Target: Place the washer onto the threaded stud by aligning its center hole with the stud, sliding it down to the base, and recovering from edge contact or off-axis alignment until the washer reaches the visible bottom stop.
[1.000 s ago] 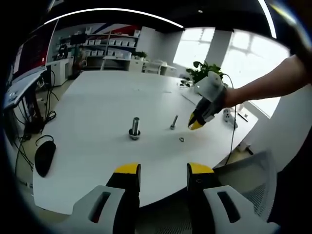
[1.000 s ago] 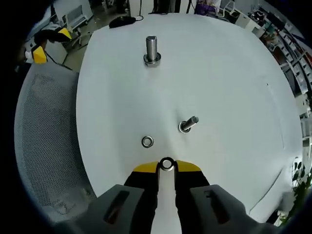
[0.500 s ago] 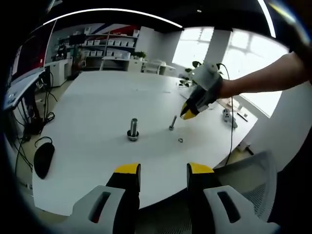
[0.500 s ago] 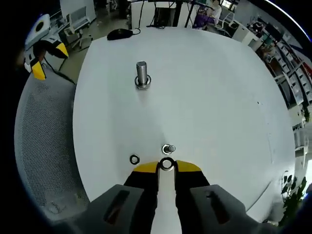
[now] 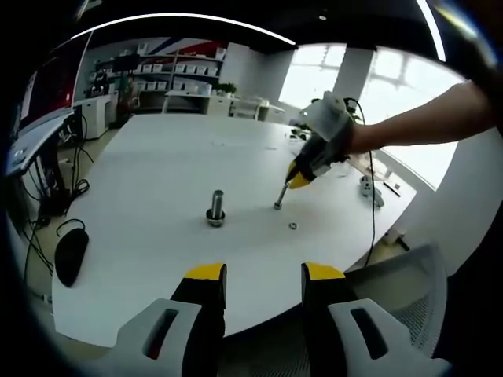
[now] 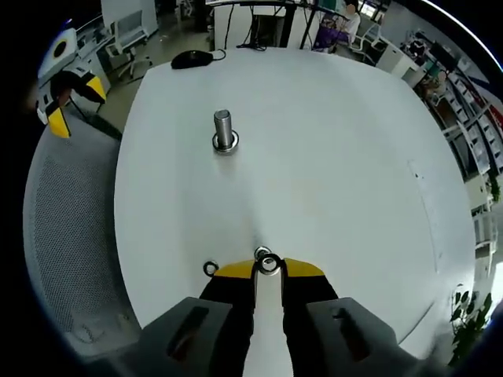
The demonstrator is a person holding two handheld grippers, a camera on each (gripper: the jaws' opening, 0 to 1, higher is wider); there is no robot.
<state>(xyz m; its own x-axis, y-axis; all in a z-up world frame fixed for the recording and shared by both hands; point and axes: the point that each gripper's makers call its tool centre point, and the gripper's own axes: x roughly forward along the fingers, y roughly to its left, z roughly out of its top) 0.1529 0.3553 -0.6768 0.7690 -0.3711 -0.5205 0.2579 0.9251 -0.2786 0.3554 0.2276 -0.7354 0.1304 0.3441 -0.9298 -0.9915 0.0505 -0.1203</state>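
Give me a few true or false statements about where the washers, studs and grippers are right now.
1. The right gripper holds a washer. True.
2. The left gripper holds a washer. False: it is open and holds nothing.
3. A second washer lies loose on the table. True.
4. The held washer sits at the thick stud. False: it is at the top of the thin stud.
5. A computer mouse lies on the table. True.

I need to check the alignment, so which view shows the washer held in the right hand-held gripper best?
The right gripper view: the washer sits close, pinched between the yellow tips, beside the thin stud's top. In the left gripper view the right hand-held gripper is far off above the stud; the washer is too small to tell.
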